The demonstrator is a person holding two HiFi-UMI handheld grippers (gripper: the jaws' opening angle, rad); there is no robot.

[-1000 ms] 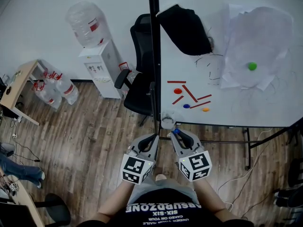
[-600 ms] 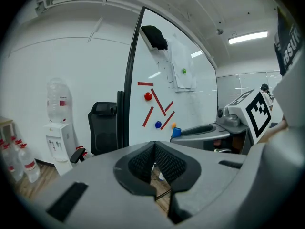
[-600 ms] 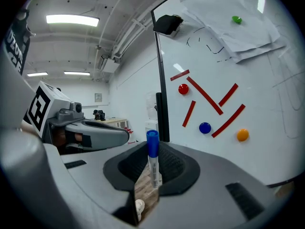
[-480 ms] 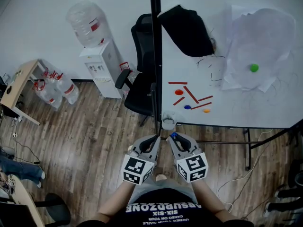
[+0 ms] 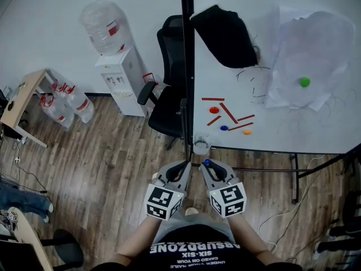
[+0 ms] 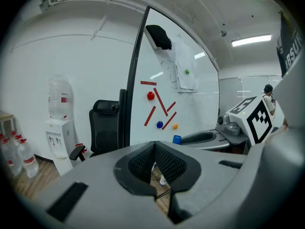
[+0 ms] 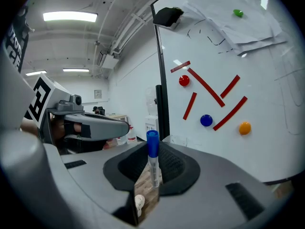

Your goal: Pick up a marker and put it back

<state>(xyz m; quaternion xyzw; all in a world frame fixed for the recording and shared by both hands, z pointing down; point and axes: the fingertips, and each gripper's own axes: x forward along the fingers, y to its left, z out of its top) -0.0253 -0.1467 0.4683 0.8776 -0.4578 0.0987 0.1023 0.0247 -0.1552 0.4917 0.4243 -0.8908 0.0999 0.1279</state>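
Observation:
A white marker with a blue cap (image 7: 152, 146) stands upright between the pads of my right gripper (image 7: 154, 171), which is shut on it. In the head view the right gripper (image 5: 206, 166) is held just below a small clear cup (image 5: 201, 146) at the whiteboard's lower left corner, with the marker's cap (image 5: 207, 163) at its tip. My left gripper (image 5: 184, 167) hangs beside it, a little to the left. Its pads (image 6: 143, 160) meet with nothing between them. The marker's blue cap (image 6: 177, 139) also shows in the left gripper view.
The whiteboard (image 5: 316, 123) carries red strips (image 5: 228, 112), round red, blue and orange magnets, taped paper (image 5: 304, 55) with a green magnet (image 5: 304, 82), and a black cloth (image 5: 224, 34). A black office chair (image 5: 166, 95) and a water dispenser (image 5: 118, 72) stand to the left on the wooden floor.
My right gripper has drawn slightly back from the cup with the marker still in it. The left gripper has hardly moved.

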